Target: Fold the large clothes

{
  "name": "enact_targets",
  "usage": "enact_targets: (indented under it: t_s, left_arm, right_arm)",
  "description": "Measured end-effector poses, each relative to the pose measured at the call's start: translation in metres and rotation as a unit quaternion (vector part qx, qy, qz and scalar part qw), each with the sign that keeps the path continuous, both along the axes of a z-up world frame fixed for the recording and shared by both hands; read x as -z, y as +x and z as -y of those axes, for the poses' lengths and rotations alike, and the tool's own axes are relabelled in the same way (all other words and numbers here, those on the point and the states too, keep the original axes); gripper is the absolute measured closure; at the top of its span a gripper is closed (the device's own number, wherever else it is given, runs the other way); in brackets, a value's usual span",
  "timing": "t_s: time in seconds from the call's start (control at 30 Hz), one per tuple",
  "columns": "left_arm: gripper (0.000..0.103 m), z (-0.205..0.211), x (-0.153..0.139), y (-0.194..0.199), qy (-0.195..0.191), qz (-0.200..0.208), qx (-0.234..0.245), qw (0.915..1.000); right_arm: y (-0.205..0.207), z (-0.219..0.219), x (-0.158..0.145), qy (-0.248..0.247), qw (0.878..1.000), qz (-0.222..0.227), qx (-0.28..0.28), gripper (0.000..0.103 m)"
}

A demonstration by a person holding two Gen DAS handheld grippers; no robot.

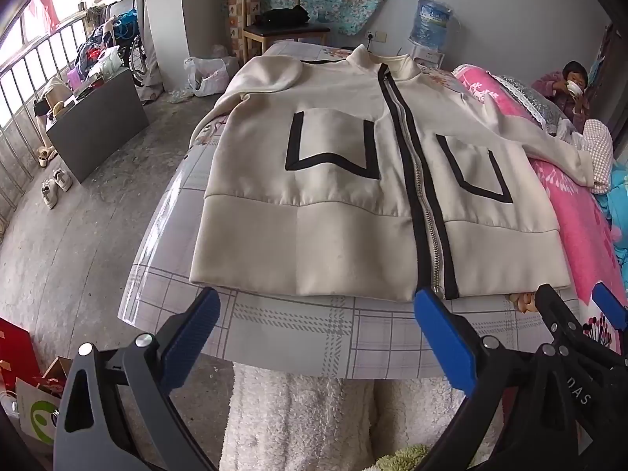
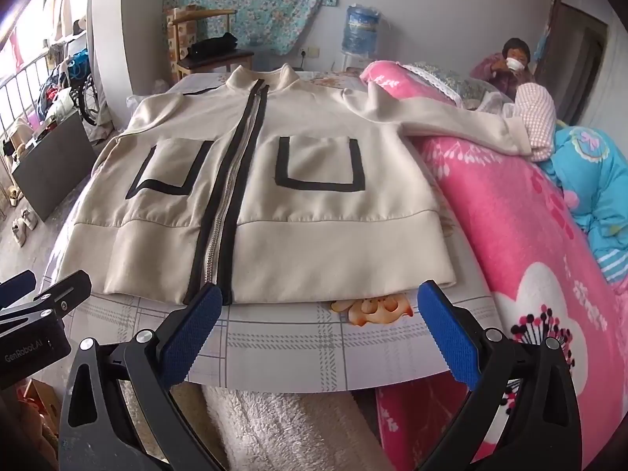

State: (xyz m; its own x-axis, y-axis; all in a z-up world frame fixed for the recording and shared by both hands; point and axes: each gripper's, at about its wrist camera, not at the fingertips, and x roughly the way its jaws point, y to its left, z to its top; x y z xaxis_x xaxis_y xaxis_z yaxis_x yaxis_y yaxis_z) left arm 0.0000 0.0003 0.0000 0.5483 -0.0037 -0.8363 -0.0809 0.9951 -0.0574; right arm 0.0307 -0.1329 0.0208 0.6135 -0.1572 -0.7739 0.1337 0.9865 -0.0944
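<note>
Table: jacket flat beyond both open, empty jaws.

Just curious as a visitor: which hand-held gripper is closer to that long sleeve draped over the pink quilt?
Right. The right hand-held gripper hovers open by the jacket's hem nearer the sleeve; the left hand-held gripper hovers open farther over, past the zipper.

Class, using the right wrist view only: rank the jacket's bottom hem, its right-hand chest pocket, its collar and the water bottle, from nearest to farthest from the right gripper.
1. Bottom hem, just ahead of the open right gripper.
2. Chest pocket, mid-jacket, right of the zip.
3. Collar, at the jacket's far end.
4. Water bottle, against the back wall.
</note>
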Motion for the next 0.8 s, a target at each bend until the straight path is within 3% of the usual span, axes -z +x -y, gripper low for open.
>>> enact_targets:
  t_s: [0.8]
  left_arm:
    - [0.005,0.0071,-0.0026,0.0015,-0.001,0.001,0.000,1.0000]
  right_arm:
    - [0.0004,-0.0008,0.0071,0.003,1.000,-0.003,-0.006,0.007]
